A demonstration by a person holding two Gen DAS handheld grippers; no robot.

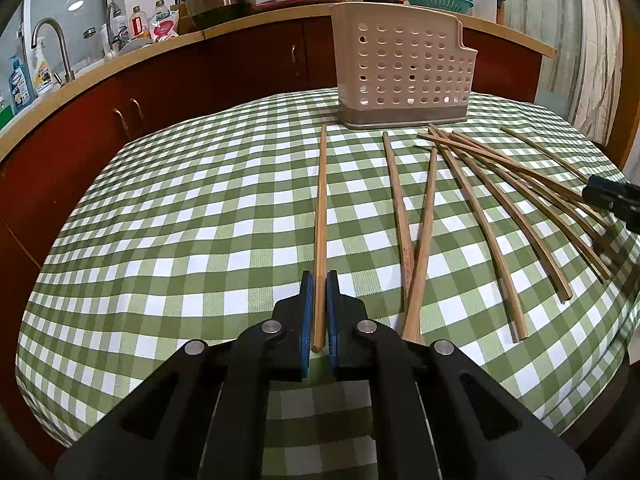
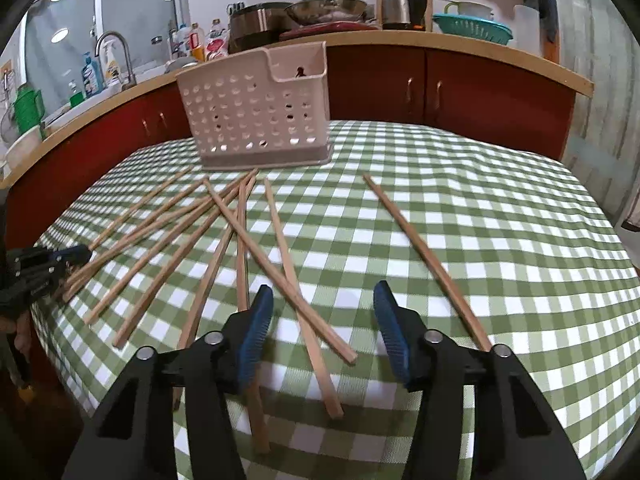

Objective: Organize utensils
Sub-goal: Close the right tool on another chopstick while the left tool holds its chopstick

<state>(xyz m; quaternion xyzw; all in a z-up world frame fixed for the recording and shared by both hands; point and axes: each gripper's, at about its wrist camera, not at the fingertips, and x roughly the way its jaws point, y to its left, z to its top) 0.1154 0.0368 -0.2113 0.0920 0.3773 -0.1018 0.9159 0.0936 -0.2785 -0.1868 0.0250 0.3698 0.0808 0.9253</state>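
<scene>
Wooden chopsticks lie scattered on a green-and-white checked tablecloth (image 1: pixel 200 220). My left gripper (image 1: pixel 319 280) is shut on the near end of one chopstick (image 1: pixel 321 208), which points away toward the beige perforated utensil holder (image 1: pixel 402 76). In the right wrist view my right gripper (image 2: pixel 323 292) is open low over the cloth. Two crossed chopsticks (image 2: pixel 288 280) lie between its blue pads (image 2: pixel 256 320) without touching them. A lone chopstick (image 2: pixel 424 256) lies to its right. Several more chopsticks (image 2: pixel 160 240) fan out to the left, toward the left gripper (image 2: pixel 48 260). The holder (image 2: pixel 256 112) stands behind them.
Behind the table runs a counter with red cabinets (image 2: pixel 440 88), a sink tap (image 1: pixel 52 44), pots, a kettle (image 2: pixel 400 4) and a teal colander (image 2: pixel 472 28). The right gripper's tip (image 1: pixel 612 200) shows at the right edge of the left wrist view. The table's edge drops off on each side.
</scene>
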